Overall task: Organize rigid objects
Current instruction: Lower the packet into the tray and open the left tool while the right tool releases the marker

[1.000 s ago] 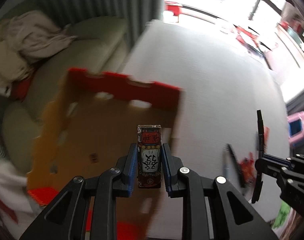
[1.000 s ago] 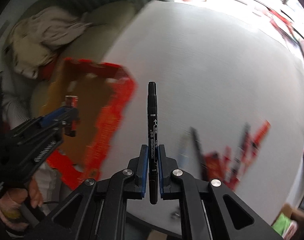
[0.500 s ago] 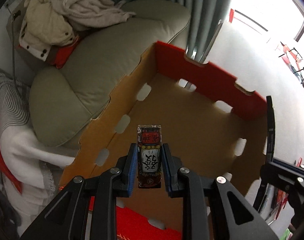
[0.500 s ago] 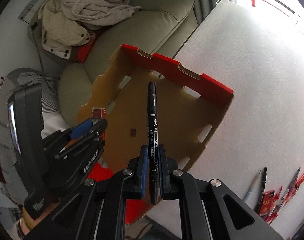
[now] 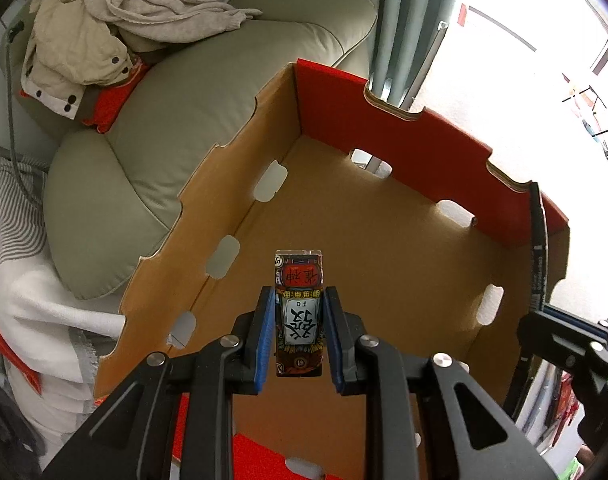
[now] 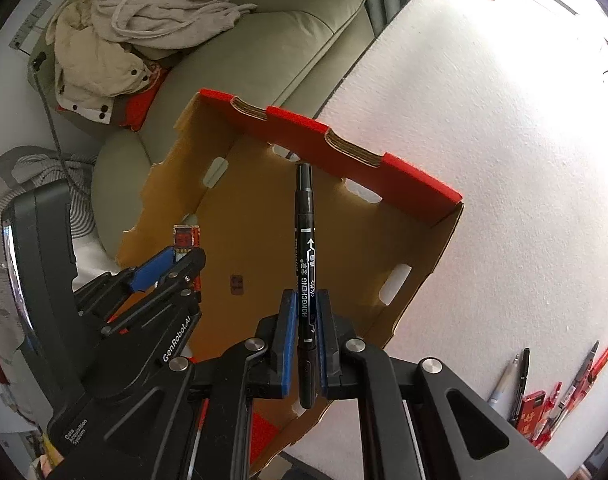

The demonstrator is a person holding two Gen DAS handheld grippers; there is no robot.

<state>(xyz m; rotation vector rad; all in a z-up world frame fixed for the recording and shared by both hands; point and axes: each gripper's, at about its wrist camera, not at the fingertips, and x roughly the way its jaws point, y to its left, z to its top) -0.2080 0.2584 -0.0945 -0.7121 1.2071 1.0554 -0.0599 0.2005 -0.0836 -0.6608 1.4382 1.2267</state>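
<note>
Both tools have swung from the white table (image 6: 504, 160) to hang over the open cardboard box (image 5: 384, 248), so the carrying leg looks finished and dropping off comes next. The left gripper (image 5: 300, 332) is clamped on a small printed card box (image 5: 300, 312), pointing down at the bare box floor. The right gripper (image 6: 304, 344) is squeezed tight on a black marker (image 6: 305, 264), upright above the same floor. More pens (image 6: 520, 380) wait on the table, well apart.
</note>
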